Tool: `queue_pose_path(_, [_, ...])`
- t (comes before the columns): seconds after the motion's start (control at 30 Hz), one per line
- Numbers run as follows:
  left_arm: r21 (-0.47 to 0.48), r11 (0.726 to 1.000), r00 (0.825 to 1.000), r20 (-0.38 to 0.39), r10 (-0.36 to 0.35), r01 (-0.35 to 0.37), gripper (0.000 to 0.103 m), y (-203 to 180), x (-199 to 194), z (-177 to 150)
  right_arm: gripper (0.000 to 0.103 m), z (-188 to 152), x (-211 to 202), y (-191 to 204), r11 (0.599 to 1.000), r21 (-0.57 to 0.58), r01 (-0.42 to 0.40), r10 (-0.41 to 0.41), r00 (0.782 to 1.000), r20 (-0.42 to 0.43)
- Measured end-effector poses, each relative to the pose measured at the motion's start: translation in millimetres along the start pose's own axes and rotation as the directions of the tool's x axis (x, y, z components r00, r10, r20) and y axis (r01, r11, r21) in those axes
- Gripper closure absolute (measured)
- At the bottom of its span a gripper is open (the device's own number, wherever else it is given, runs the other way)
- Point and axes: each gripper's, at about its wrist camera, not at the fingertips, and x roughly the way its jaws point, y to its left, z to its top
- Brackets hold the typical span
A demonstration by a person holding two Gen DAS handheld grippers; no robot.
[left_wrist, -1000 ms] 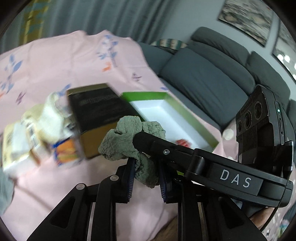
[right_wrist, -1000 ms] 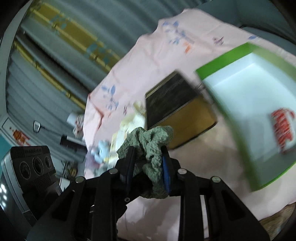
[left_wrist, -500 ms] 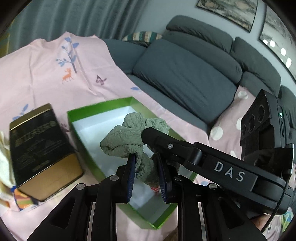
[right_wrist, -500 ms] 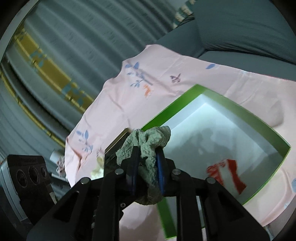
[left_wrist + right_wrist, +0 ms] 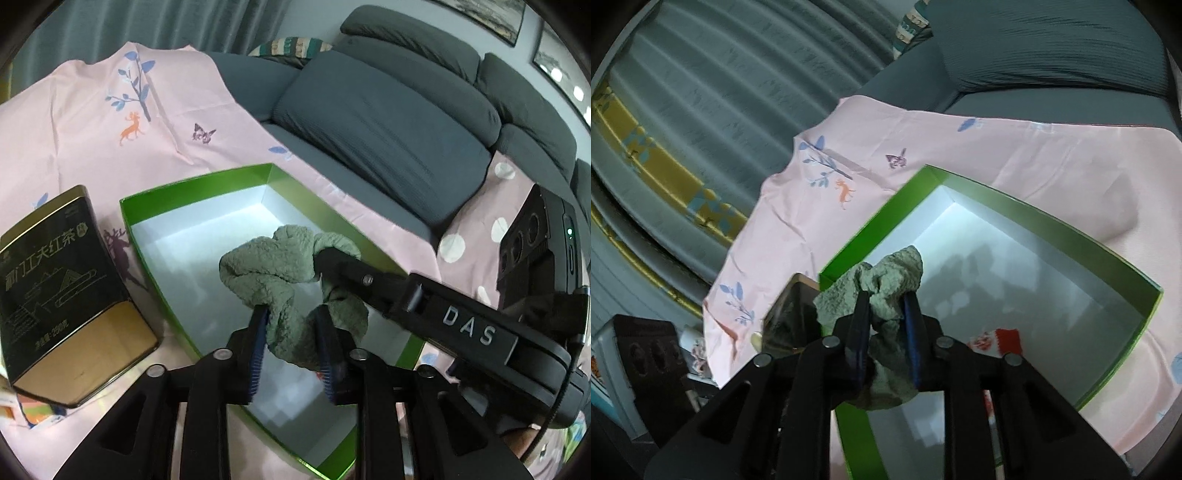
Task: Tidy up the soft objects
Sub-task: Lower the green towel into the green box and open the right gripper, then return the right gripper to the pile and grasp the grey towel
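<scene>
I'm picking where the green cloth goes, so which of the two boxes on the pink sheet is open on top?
The green box with the white inside; the black-and-gold tea tin beside it is closed.

My way down into the green box (image 5: 369,236) is open, its white floor mostly bare. The black-and-gold tea tin (image 5: 70,291) stands just beside its left wall, the grey sofa (image 5: 388,125) behind.

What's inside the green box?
The green box has a white bottom with a red and white thing lying on it. The fuzzy green cloth and the tongs cover part of the bottom, so more could be hidden there.
</scene>
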Motion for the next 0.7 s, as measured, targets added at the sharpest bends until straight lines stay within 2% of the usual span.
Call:
queue_pose_path(0.03, [0.001,1.0,1.0,-0.006,-0.003,0.003,0.048,0.1,-1.7,-1.4,0.063,-0.4,-1.5,-0.6,1.0,0.002,0.013,-0.013,1.0,0.008])
queue_pose_path(0.1, [-0.007,1.0,1.0,0.01,-0.008,0.008,0.029,2.0,-6.4,-3.7,0.049,-0.7,-6.1,-1.0,1.0,-0.003,0.023,-0.023,0.999,0.024])
queue_pose_path(0.3, [-0.044,0.999,0.999,0.022,0.029,-0.028,0.028,8.2,-27.0,-8.5,0.048,-2.5,-23.2,4.4,0.999,-0.02,0.04,-0.038,0.997,0.059])
queue_pose_path(0.4, [-0.061,0.998,0.998,0.042,0.039,-0.036,0.026,12.4,-43.9,-15.2,0.037,-7.3,-32.2,10.4,0.998,-0.034,0.049,-0.047,0.997,0.063])
queue_pose_path(0.5, [-0.089,0.995,0.998,0.045,0.052,-0.048,0.025,21.4,-60.6,-25.6,0.035,-13.7,-38.3,19.0,0.997,-0.055,0.062,-0.059,0.997,0.053])
queue_pose_path(0.57, [-0.117,0.99,0.995,0.047,0.085,-0.079,0.025,29.8,-73.0,-34.5,0.024,-18.6,-41.0,25.2,0.996,-0.063,0.055,-0.052,0.998,0.042])
queue_pose_path(0.7, [-0.193,0.972,0.986,0.067,0.153,-0.138,0.025,58.5,-109.1,-60.4,0.019,-32.9,-40.7,45.3,0.995,-0.104,0.007,-0.007,1.0,-0.004])
